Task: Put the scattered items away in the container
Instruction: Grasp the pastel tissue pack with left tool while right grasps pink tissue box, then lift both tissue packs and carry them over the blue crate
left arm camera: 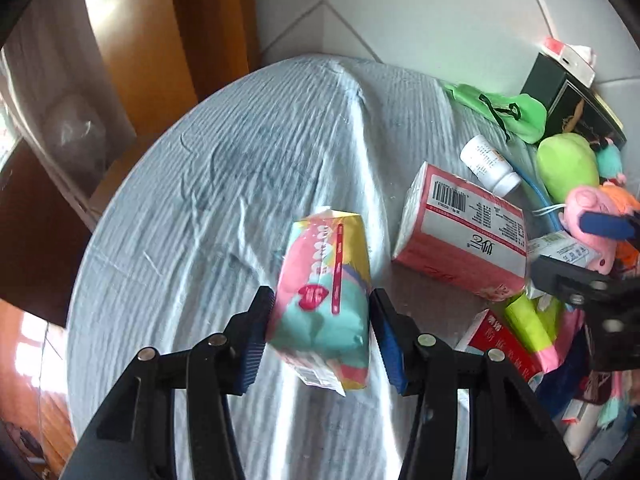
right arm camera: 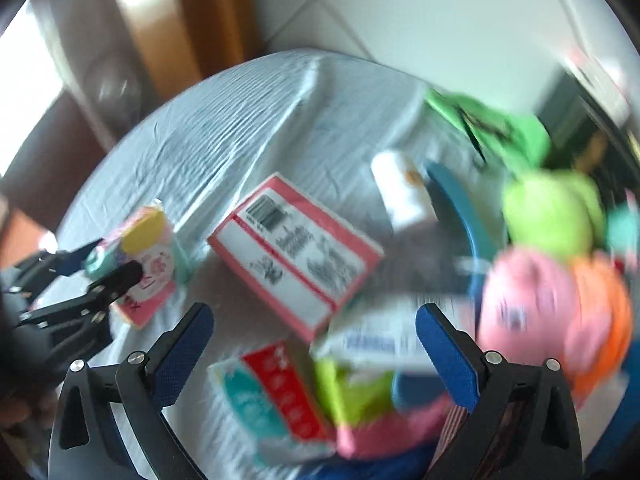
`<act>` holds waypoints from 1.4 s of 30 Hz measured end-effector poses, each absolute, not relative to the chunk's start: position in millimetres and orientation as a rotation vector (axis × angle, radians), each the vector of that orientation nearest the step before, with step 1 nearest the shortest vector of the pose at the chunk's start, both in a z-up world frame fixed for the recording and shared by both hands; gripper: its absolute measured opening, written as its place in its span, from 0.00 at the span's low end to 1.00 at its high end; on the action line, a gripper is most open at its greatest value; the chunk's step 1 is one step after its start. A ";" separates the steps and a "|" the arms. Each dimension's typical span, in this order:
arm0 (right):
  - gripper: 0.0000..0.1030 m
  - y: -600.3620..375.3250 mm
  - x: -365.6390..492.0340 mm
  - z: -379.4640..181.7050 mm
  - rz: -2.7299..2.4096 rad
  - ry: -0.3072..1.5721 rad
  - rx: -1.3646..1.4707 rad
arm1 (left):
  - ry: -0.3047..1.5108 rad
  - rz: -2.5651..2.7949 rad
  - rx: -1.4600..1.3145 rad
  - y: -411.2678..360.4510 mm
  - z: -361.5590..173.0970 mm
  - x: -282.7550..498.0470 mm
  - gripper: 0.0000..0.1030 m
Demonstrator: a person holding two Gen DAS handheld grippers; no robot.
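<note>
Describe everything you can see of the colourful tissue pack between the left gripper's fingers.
The colourful tissue pack is a soft plastic-wrapped packet printed in pink, teal and yellow, with a red stripe and a red label. It stands roughly on end, tilted, over the pale blue wrinkled cloth. The left gripper pinches its lower half from both sides, blue pads pressing the wrapper. The pink tissue pack lies beside it, apart. Whether its bottom touches the cloth is unclear.

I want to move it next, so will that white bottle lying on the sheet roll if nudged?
Probably. The white bottle is round and lies on its side, so a sideways nudge could roll it. The wrinkled sheet may slow it. Its smooth surface looks somewhat slippery.
</note>
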State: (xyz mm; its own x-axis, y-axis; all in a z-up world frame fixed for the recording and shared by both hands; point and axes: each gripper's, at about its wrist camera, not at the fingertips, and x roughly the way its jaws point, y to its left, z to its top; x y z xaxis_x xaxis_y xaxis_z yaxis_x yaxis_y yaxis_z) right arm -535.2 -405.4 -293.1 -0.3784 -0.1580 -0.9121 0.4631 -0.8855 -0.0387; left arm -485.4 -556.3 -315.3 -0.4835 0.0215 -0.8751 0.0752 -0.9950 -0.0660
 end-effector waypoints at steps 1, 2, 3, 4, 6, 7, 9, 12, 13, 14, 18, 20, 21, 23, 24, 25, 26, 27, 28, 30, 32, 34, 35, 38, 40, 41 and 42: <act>0.99 -410.7 -541.0 -298.0 -2.271 0.467 1.453 | 0.179 -2.651 1.593 -555.1 -319.3 -486.9 0.47; 0.99 -413.6 -544.9 -302.1 -2.249 0.508 1.438 | 0.205 -2.628 1.606 -554.5 -323.3 -488.8 0.47; 0.99 -416.0 -548.4 -306.1 -2.224 0.542 1.422 | 0.242 -2.608 1.614 -554.5 -326.7 -491.2 0.47; 0.99 -418.9 -551.9 -310.7 -2.193 0.571 1.406 | 0.275 -2.600 1.606 -553.7 -329.0 -492.4 0.47; 0.99 -422.7 -552.6 -316.4 -2.147 0.611 1.387 | 0.271 -2.588 1.588 -549.4 -331.6 -494.4 0.47; 0.99 -424.0 -553.2 -320.6 -2.119 0.632 1.377 | 0.258 -2.581 1.585 -545.7 -333.9 -496.6 0.47; 0.99 -425.6 -553.3 -327.3 -2.088 0.662 1.360 | 0.246 -2.555 1.597 -541.3 -340.1 -499.9 0.47; 0.99 -427.0 -557.3 -338.0 -2.063 0.710 1.346 | 0.236 -2.519 1.619 -539.0 -350.4 -503.0 0.47; 0.99 -427.5 -560.4 -341.1 -2.056 0.717 1.347 | 0.229 -2.510 1.626 -538.4 -353.5 -504.9 0.47; 1.00 -427.7 -563.5 -343.5 -2.045 0.712 1.352 | 0.228 -2.502 1.634 -538.2 -355.8 -506.8 0.47; 1.00 -428.7 -573.0 -348.9 -2.007 0.662 1.363 | 0.223 -2.499 1.641 -540.0 -357.4 -510.7 0.47; 1.00 -431.5 -575.5 -352.6 -1.998 0.660 1.374 | 0.213 -2.499 1.641 -540.3 -356.4 -510.1 0.47; 1.00 -433.5 -576.2 -354.2 -1.996 0.668 1.376 | 0.206 -2.502 1.639 -540.1 -356.1 -509.3 0.47; 1.00 -437.2 -576.8 -355.8 -1.998 0.681 1.379 | 0.195 -2.507 1.639 -538.4 -355.3 -508.3 0.47; 1.00 -438.4 -577.2 -355.9 -2.002 0.679 1.379 | 0.193 -2.509 1.637 -538.0 -354.3 -507.5 0.46; 1.00 -439.9 -577.8 -356.4 -2.005 0.679 1.380 | 0.188 -2.512 1.636 -537.5 -353.3 -506.6 0.46; 1.00 -441.7 -578.1 -357.2 -2.005 0.681 1.382 | 0.180 -2.510 1.633 -537.5 -352.4 -505.8 0.46; 1.00 -443.7 -579.1 -358.6 -2.000 0.684 1.386 | 0.180 -2.510 1.632 -538.1 -351.8 -505.0 0.46; 1.00 -445.9 -581.1 -361.1 -1.995 0.685 1.392 | 0.186 -2.511 1.634 -539.3 -351.5 -504.3 0.46; 1.00 -447.9 -585.1 -365.3 -2.001 0.661 1.412 | 0.182 -2.509 1.631 -541.4 -350.7 -503.3 0.45; 0.98 -446.8 -586.0 -365.0 -2.033 0.610 1.440 | 0.171 -2.513 1.623 -542.8 -348.1 -501.6 0.45; 0.97 -445.2 -579.5 -361.8 -2.053 0.578 1.459 | 0.162 -2.519 1.603 -545.2 -342.1 -499.4 0.45; 0.97 -445.2 -575.1 -359.6 -2.056 0.577 1.457 | 0.159 -2.525 1.592 -546.5 -338.4 -499.0 0.45; 0.96 -443.7 -563.2 -342.1 -2.096 0.569 1.431 | 0.155 -2.550 1.552 -549.9 -320.5 -496.2 0.45; 0.96 -441.5 -558.3 -325.7 -2.129 0.552 1.413 | 0.146 -2.569 1.526 -551.1 -306.9 -492.9 0.45; 0.96 -440.4 -555.6 -315.6 -2.146 0.543 1.401 | 0.137 -2.579 1.513 -551.3 -298.5 -490.6 0.45; 0.96 -438.6 -552.0 -302.8 -2.169 0.537 1.382 | 0.132 -2.588 1.503 -551.1 -292.5 -488.5 0.45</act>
